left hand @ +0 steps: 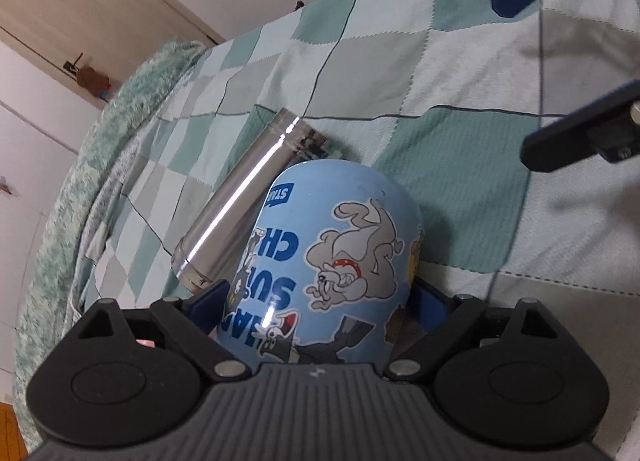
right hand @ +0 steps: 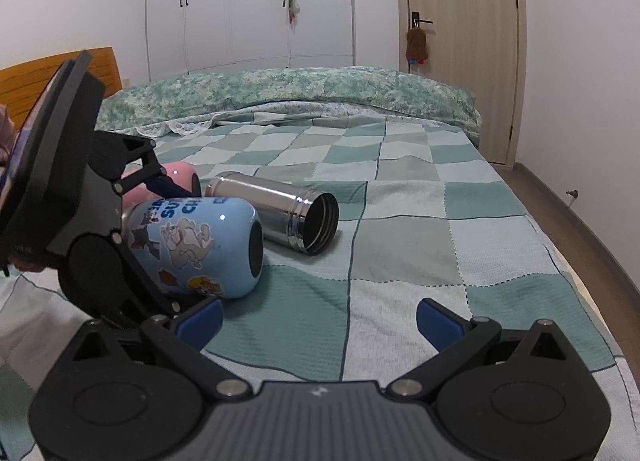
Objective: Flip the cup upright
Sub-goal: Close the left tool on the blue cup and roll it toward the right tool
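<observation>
Left wrist: left tool clamps blue cup

Blue cartoon-printed cup, green-checked bedspread

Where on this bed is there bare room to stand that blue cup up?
Bare quilt lies right of the steel flask, reaching the bed's far edge, and ahead of the open right tongs. The left is crowded: blue cup in the left tongs, flask and pink cup bunched together.
</observation>
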`<state>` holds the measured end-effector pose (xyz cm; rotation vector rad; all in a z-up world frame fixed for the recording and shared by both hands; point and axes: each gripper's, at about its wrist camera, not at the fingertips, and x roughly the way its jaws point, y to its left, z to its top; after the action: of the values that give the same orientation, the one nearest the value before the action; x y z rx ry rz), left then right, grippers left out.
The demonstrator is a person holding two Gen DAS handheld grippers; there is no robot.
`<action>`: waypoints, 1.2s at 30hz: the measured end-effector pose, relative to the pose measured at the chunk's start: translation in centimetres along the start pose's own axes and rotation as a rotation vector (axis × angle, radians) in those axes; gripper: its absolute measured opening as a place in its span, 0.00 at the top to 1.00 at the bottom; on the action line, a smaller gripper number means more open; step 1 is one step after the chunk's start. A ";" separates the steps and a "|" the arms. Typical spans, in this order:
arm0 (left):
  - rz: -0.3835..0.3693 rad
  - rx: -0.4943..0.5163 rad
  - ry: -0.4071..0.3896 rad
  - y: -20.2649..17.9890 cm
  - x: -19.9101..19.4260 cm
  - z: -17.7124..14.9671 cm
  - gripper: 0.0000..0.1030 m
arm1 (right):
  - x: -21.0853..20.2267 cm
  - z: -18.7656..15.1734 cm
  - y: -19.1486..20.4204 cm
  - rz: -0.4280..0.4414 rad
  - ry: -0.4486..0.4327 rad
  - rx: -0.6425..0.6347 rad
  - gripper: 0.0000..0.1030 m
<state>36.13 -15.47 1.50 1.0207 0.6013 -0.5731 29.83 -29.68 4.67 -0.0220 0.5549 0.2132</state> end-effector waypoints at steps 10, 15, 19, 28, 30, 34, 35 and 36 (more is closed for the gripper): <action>0.026 0.005 -0.078 -2.3 -5.0 -0.5 0.16 | -3.1 0.0 0.8 0.007 -0.015 -0.011 0.00; 0.007 -0.008 -0.061 -3.6 -7.3 -0.9 0.16 | -5.4 -0.3 1.5 0.014 -0.019 -0.013 0.00; -0.037 -0.101 -0.004 -3.0 -7.7 -1.9 0.16 | -6.8 -0.7 2.1 0.023 -0.016 -0.018 0.00; -0.083 -0.236 0.190 -1.2 -4.5 -1.7 0.10 | -6.7 -1.1 1.9 0.026 -0.004 -0.011 0.00; -0.107 -0.268 0.208 -1.3 -4.3 -2.3 0.16 | -6.6 -1.1 1.9 0.032 -0.002 -0.014 0.00; -0.102 -0.218 0.138 -2.9 -6.9 -2.9 0.16 | -6.7 -1.1 1.9 0.025 0.004 -0.015 0.00; -0.110 -0.196 0.122 -3.5 -7.7 -2.9 0.16 | -6.9 -1.1 2.0 0.025 0.003 -0.015 0.00; -0.120 -0.170 0.102 -4.2 -8.6 -2.8 0.16 | -7.1 -1.1 2.2 0.025 0.000 -0.016 0.00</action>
<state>26.68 -13.28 3.86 0.8609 0.7923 -0.5671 22.92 -29.03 7.58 -0.0309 0.5539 0.2423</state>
